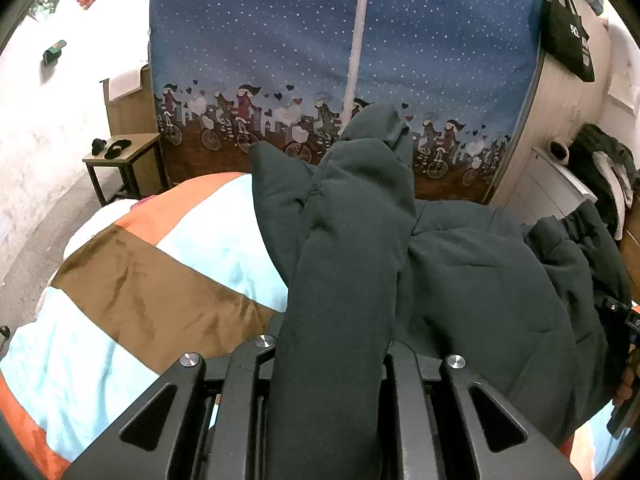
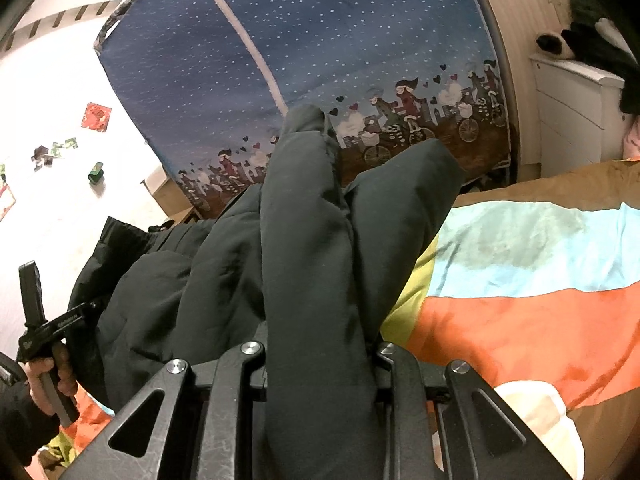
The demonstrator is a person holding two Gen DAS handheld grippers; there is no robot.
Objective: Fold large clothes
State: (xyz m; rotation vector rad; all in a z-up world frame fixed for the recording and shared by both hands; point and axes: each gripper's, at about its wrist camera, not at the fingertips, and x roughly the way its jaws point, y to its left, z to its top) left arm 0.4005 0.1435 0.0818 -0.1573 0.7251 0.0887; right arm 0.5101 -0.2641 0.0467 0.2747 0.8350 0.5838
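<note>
Both hand-held grippers, left point(image 1: 332, 360) and right point(image 2: 320, 344), clench the dark coat point(image 1: 460, 280) (seemingly mid-fold) at frame centre above the bed point(image 1: 140, 280); folding remains.

Jacket point(image 1: 460, 280) lies on quilt point(image 1: 120, 280) on the bed, a fold of it pinched in each gripper: left gripper point(image 1: 332, 360), right gripper point(image 2: 320, 344). Far behind, curtain point(image 1: 320, 60). Far left, small table point(image 1: 124, 156) by wall. Bag point(image 1: 568, 36) hangs far right, above cabinet point(image 1: 548, 188).
</note>
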